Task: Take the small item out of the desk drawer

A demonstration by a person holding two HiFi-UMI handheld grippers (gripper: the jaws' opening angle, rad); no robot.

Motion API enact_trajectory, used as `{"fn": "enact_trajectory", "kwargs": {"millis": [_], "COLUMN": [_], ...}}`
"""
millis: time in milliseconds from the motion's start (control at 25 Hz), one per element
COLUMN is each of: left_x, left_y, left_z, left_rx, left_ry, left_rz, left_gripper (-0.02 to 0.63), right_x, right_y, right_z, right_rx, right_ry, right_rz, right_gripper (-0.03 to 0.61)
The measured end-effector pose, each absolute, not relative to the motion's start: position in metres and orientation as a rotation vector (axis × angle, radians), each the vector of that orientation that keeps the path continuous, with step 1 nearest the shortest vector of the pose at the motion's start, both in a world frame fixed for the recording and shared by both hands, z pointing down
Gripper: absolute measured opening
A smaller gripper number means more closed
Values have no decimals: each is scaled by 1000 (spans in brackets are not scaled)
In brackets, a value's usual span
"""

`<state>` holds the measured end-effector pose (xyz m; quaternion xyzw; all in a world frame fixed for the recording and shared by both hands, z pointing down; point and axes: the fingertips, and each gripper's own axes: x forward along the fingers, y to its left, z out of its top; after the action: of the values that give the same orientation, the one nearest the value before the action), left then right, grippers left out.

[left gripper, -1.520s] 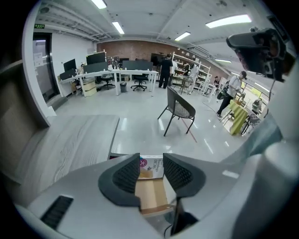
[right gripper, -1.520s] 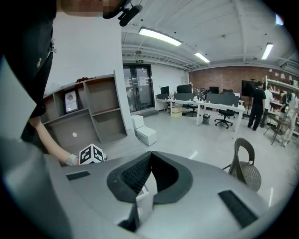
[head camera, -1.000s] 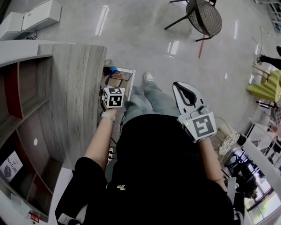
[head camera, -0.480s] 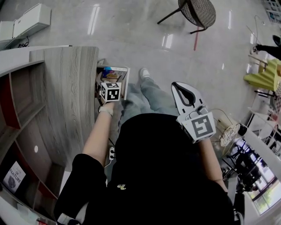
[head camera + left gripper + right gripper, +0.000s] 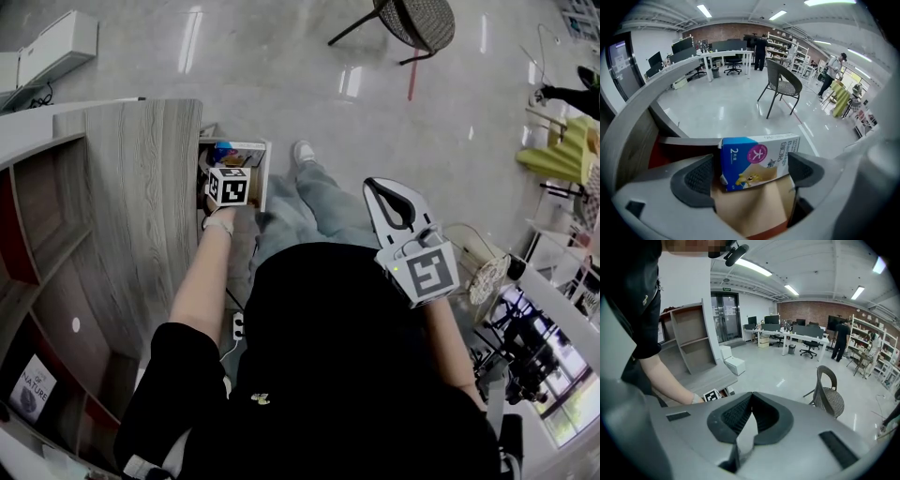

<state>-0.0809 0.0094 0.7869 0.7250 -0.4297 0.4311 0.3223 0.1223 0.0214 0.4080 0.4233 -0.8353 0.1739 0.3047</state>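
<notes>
A small blue and white carton [image 5: 757, 159] stands in the open desk drawer [image 5: 265, 178], on brown card. My left gripper [image 5: 750, 172] reaches into the drawer with the carton between its jaws. The jaws are opening, and the dark pads [image 5: 696, 177] stand just off the carton's sides. In the head view the left gripper [image 5: 228, 187] shows as its marker cube over the drawer, with the carton's blue end [image 5: 222, 151] beyond it. My right gripper [image 5: 375, 187] is held out over the person's legs, away from the desk, shut with nothing in it [image 5: 751, 393].
The grey wood desk [image 5: 150, 187] runs along the left, with a red-backed shelf unit [image 5: 37, 244] beside it. A wicker chair [image 5: 412, 23] stands on the shiny floor ahead. The person's legs and a shoe [image 5: 305, 155] are right of the drawer.
My left gripper has moved forward, further over the open drawer. The right gripper has stayed where it was.
</notes>
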Motion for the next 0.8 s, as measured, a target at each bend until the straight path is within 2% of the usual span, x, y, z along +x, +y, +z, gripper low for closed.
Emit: {"fn": "enact_trajectory", "kwargs": {"millis": [800], "left_x": [-70], "left_y": [3], "left_z": [802], "left_rx": [1910], "left_ry": [-1016], "left_rz": [999], "left_gripper": [480], "right_x": [119], "right_y": [22], "right_z": [413], "right_rx": [1100], "right_ry": [-2209], "right_rz": [467], "right_gripper": [-3]}}
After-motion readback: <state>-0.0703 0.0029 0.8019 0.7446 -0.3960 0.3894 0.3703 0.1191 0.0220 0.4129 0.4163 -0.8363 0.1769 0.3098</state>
